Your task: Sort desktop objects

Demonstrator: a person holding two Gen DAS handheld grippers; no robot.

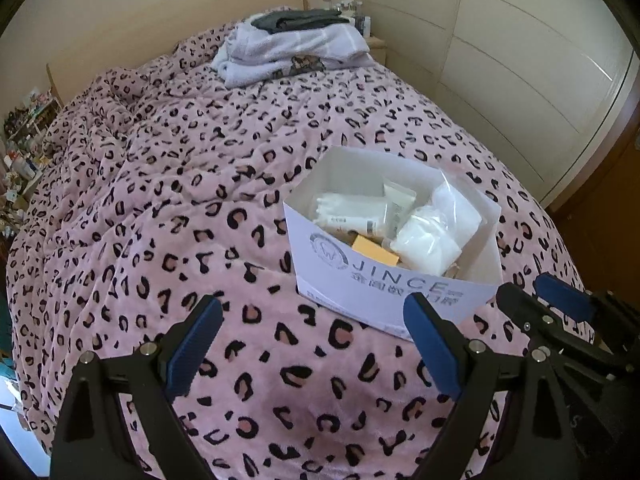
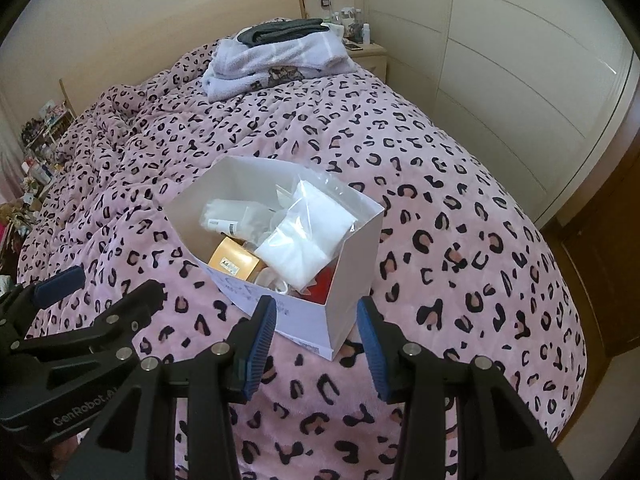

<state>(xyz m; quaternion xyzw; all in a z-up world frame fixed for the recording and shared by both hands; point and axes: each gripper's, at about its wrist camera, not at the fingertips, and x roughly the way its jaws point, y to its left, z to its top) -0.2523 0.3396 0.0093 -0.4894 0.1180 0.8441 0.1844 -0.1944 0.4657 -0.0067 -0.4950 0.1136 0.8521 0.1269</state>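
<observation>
1. Left wrist view. My left gripper (image 1: 312,340) is hanging over the pink leopard-print bedspread (image 1: 160,200) with its jaws standing wide apart and nothing between the blue pads (image 1: 192,352). The white box (image 1: 384,280), printed JINCE, is sitting just ahead and to the right of it, its near wall reaching behind my right-hand pad. Inside are lying white tubes (image 1: 352,212), a clear bag of white material (image 1: 432,236) and a small orange carton (image 1: 374,254). My right gripper (image 1: 548,300) is showing at the right edge, beside the box. A folded towel pile (image 1: 292,52) is lying far ahead.

2. Right wrist view. My right gripper (image 2: 316,344) is hovering with its jaws partly apart, clamping nothing; the near corner of the box (image 2: 320,320) is lying just ahead, between the pad tips but apart from them. The clear bag (image 2: 308,232) and orange carton (image 2: 236,260) are resting inside. My left gripper (image 2: 100,284) is appearing to the left.
</observation>
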